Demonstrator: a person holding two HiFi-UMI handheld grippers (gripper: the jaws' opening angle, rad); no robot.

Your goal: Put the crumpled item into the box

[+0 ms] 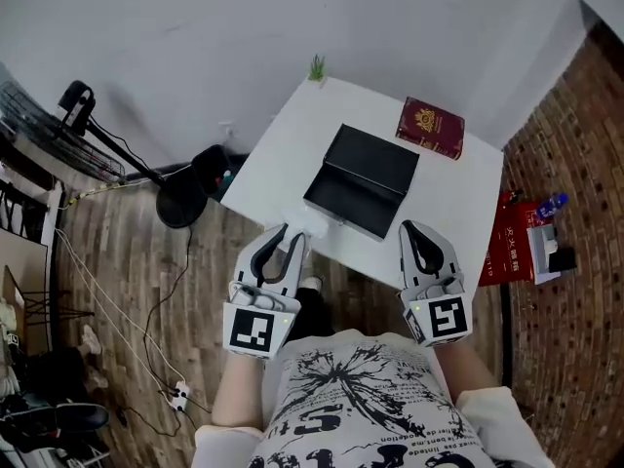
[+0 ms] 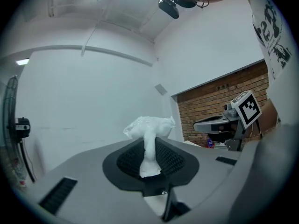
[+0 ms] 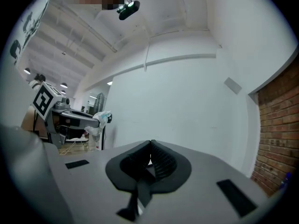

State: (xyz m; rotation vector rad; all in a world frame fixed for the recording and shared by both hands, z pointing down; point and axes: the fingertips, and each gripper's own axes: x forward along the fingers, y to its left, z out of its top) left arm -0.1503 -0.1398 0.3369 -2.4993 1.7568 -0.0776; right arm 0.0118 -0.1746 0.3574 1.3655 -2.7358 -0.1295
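Observation:
A white crumpled item [image 2: 149, 127] sticks up from between the jaws of my left gripper [image 2: 148, 143], which is shut on it. In the head view that left gripper [image 1: 290, 234] is at the near edge of the white table [image 1: 283, 154], with the crumpled item [image 1: 304, 228] at its tips. The black box [image 1: 363, 178] lies open just beyond, in the middle of the table. My right gripper [image 1: 417, 232] is held to the right at the same table edge. In its own view the right gripper [image 3: 150, 148] has its jaws together with nothing between them.
A dark red book [image 1: 430, 128] lies at the table's far right and a small green plant [image 1: 317, 67] at its far corner. A black stand with a round base [image 1: 180, 198] and cables are on the wooden floor at left. A red bag [image 1: 509, 244] sits by the brick floor at right.

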